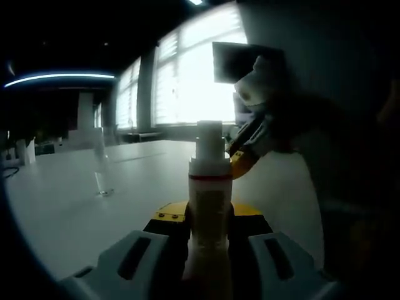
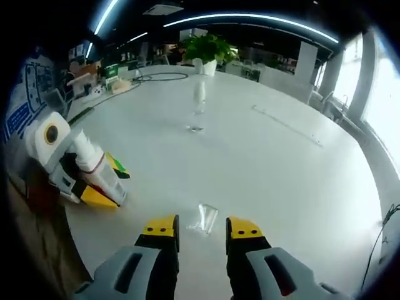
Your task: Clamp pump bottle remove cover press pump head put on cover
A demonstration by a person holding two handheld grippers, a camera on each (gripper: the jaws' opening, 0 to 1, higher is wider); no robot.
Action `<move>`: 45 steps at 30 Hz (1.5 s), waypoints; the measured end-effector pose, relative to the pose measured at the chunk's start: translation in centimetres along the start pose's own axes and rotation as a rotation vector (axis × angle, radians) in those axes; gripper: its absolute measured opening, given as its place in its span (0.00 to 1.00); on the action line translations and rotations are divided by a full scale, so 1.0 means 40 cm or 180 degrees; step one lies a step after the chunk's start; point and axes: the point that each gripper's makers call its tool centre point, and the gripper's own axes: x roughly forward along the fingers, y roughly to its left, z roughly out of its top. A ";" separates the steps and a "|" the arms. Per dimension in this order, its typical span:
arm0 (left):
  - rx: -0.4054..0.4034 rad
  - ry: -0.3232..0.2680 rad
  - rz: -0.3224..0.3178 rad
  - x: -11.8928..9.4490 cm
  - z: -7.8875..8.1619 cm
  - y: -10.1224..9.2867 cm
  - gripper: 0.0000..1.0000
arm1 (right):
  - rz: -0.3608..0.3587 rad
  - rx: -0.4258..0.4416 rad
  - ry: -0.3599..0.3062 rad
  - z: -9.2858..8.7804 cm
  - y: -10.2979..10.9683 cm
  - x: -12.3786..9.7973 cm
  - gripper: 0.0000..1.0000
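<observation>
Left gripper (image 1: 206,250) clamps pump bottle (image 1: 209,206) upright above table (image 2: 281,156), right gripper (image 2: 201,234) empty, jaws narrowly apart over clear cover (image 2: 205,217) lying flat; slick cover may skid when pinched.

Left tool (image 1: 209,234), right tool (image 2: 201,234): grey jaws, yellow tips, black slots.

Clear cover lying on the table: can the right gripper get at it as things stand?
Probably yes. The clear cover lies on the white table just ahead of the right gripper, jaws open, nothing between them.
</observation>
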 end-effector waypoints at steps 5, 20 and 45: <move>-0.0007 0.0002 -0.0003 0.002 0.000 0.003 0.14 | 0.0100 0.0144 0.0168 0.023 -0.021 0.032 0.28; -0.0037 -0.0022 -0.0036 0.007 -0.001 0.001 0.14 | 0.0120 0.0397 0.0630 0.022 -0.032 0.065 0.27; -0.0090 -0.0069 -0.0074 -0.003 0.003 -0.007 0.14 | 0.0022 0.0746 0.1462 -0.030 -0.014 0.085 0.24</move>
